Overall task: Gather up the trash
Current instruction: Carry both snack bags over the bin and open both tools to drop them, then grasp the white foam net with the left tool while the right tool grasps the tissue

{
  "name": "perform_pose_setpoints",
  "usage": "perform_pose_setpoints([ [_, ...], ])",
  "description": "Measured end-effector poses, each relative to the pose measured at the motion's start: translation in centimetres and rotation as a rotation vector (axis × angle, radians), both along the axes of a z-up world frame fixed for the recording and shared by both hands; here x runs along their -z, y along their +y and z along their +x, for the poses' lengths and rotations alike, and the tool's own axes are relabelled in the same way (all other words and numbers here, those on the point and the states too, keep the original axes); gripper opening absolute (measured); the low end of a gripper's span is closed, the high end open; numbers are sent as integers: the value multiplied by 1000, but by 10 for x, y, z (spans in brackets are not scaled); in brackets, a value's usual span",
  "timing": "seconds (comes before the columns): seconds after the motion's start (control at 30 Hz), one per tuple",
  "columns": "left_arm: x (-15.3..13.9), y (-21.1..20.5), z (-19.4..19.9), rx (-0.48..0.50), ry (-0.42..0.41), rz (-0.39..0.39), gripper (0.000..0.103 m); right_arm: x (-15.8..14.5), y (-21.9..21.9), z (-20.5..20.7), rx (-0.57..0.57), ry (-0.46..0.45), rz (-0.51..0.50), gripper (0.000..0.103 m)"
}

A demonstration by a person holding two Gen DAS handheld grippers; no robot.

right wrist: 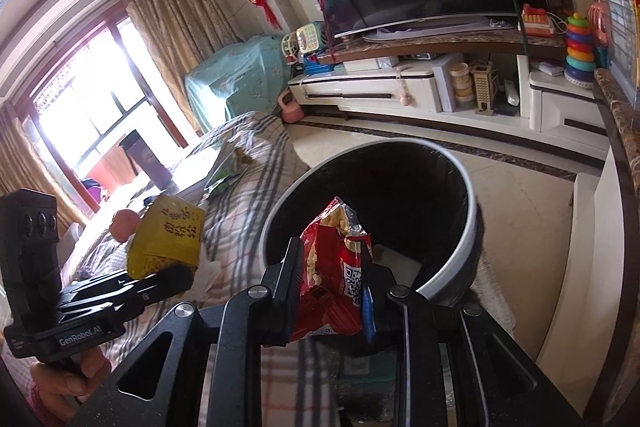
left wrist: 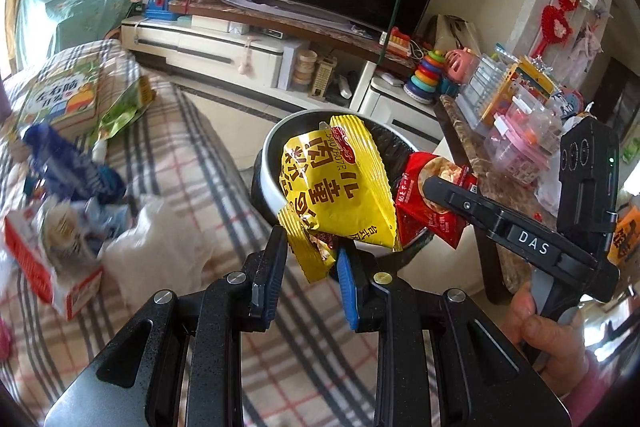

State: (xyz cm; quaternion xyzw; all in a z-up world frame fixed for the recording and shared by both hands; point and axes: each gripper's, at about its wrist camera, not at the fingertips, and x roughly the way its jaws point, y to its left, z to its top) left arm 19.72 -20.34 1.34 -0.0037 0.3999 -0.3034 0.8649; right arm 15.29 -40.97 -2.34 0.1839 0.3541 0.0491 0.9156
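Note:
My left gripper (left wrist: 310, 267) is shut on a crumpled yellow snack wrapper (left wrist: 336, 187) and holds it up in front of the round bin (left wrist: 272, 151), which has a grey rim and a black liner. My right gripper (right wrist: 332, 287) is shut on a red snack bag (right wrist: 336, 279) and holds it just over the near rim of the bin (right wrist: 472, 227). In the left wrist view the right gripper (left wrist: 436, 187) and its red bag (left wrist: 432, 203) sit right of the yellow wrapper. In the right wrist view the yellow wrapper (right wrist: 168, 239) is at the left.
More litter lies on the plaid-covered sofa (left wrist: 192, 155): a green bag (left wrist: 124, 107), a blue wrapper (left wrist: 68, 167), a red and white box (left wrist: 44, 259) and white tissue (left wrist: 160, 247). A cluttered marble-topped table (left wrist: 504, 163) stands right of the bin. A TV stand (right wrist: 400, 87) is behind.

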Motion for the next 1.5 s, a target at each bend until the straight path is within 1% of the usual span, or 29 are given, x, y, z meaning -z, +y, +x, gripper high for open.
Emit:
perform_pose_setpoints([
  [0.27, 3, -23, 23, 17, 20, 16, 23, 5, -15, 18, 9, 22, -17, 25],
  [0.43, 7, -33, 34, 22, 35, 24, 23, 12, -21, 28, 3, 43, -23, 27],
  [0.8, 18, -53, 55, 36, 54, 65, 25, 17, -31, 36, 11, 61, -42, 28],
  [0.87, 21, -56, 58, 32, 60, 75, 28, 16, -32, 38, 12, 62, -45, 28],
  [0.9, 22, -57, 59, 30, 65, 78, 31, 16, -33, 39, 13, 64, -47, 29],
  [0.93, 23, -58, 60, 28, 69, 79, 39, 16, -34, 41, 15, 65, -46, 33],
  [0.97, 23, -56, 60, 24, 70, 80, 44, 16, -35, 41, 17, 63, -44, 36],
  [1.0, 24, -55, 60, 17, 69, 81, 52, 15, -35, 42, 18, 59, -38, 44],
  [1.03, 23, -53, 59, 11, 65, 79, 54, 15, -36, 41, 21, 56, -37, 50],
  [1.1, 23, -50, 58, 4, 60, 81, 54, 13, -37, 40, 26, 45, -34, 56],
  [1.17, 21, -46, 56, -5, 57, 79, 54, 11, -36, 40, 30, 41, -36, 56],
  [1.27, 18, -37, 51, -20, 51, 63, 58, 8, -34, 39, 29, 30, -32, 63],
  [1.33, 16, -30, 44, -30, 45, 50, 63, 6, -29, 35, 25, 20, -29, 73],
  [1.37, 16, -26, 39, -37, 41, 44, 64, 5, -26, 33, 23, 16, -28, 76],
  [1.4, 15, -23, 36, -41, 40, 40, 66, 5, -22, 30, 22, 10, -30, 83],
  [1.43, 15, -19, 31, -46, 40, 35, 66, 4, -19, 28, 21, 5, -30, 88],
  [1.5, 15, -14, 23, -58, 39, 24, 67, 3, -11, 24, 14, -2, -28, 90],
])
